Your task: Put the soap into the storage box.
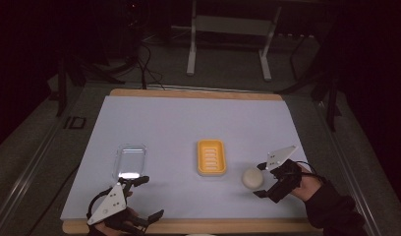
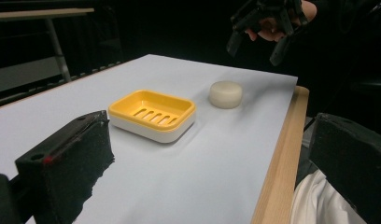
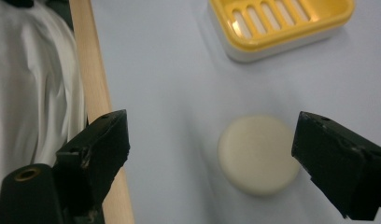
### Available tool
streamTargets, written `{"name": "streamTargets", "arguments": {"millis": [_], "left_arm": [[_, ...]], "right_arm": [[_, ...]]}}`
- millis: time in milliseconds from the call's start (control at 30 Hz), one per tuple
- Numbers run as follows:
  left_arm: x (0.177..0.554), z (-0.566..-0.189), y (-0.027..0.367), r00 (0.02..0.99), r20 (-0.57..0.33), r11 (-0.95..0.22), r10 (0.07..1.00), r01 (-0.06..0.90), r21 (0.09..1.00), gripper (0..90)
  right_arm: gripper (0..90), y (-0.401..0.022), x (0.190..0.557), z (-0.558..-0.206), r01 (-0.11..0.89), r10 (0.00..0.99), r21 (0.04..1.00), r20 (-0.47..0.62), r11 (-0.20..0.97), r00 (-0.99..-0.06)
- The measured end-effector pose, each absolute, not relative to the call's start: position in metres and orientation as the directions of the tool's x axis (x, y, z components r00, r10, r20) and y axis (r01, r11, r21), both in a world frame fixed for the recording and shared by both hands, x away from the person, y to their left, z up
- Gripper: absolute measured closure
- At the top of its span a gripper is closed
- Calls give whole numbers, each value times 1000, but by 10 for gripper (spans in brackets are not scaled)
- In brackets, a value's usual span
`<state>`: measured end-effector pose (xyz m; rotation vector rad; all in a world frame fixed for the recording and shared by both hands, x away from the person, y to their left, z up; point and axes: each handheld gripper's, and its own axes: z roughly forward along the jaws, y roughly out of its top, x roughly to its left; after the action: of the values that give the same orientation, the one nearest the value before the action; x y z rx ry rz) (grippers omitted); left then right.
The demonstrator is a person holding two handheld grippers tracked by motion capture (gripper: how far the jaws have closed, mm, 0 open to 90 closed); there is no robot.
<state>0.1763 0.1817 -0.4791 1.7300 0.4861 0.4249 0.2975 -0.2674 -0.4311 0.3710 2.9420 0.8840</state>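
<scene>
A round cream soap bar (image 1: 252,178) lies on the white sheet, right of a yellow slotted soap dish (image 1: 211,157). My right gripper (image 1: 261,180) is open and hovers just over the bar's right side. In the right gripper view the soap bar (image 3: 257,154) sits below the spread jaws, close to the right one, with the soap dish (image 3: 282,23) beyond; right gripper (image 3: 212,137) holds nothing. My left gripper (image 1: 148,197) stands open at the front left. In its view, left gripper (image 2: 212,144) faces the dish (image 2: 152,114) and the soap bar (image 2: 225,94).
A clear plastic tray (image 1: 130,161) lies left of the dish, just beyond my left gripper. The wooden table edge (image 1: 188,226) runs along the front. White clothing (image 3: 34,93) hangs past that edge. A metal stand (image 1: 228,29) is on the floor behind the table.
</scene>
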Motion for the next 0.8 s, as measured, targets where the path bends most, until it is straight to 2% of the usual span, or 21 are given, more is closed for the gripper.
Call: {"name": "streamTargets", "arguments": {"millis": [433, 567, 800], "left_arm": [[176, -479, 181, 845, 21, -188, 534, 94, 978, 1], [177, -480, 181, 846, 20, -189, 533, 96, 977, 1], [176, -480, 181, 848, 19, -189, 530, 96, 977, 1]], "right_arm": [[110, -263, 299, -431, 206, 226, 432, 5, 878, -974], [110, -260, 299, -432, 211, 212, 340, 34, 916, -977], [110, -253, 301, -436, 200, 195, 252, 43, 947, -980]]}}
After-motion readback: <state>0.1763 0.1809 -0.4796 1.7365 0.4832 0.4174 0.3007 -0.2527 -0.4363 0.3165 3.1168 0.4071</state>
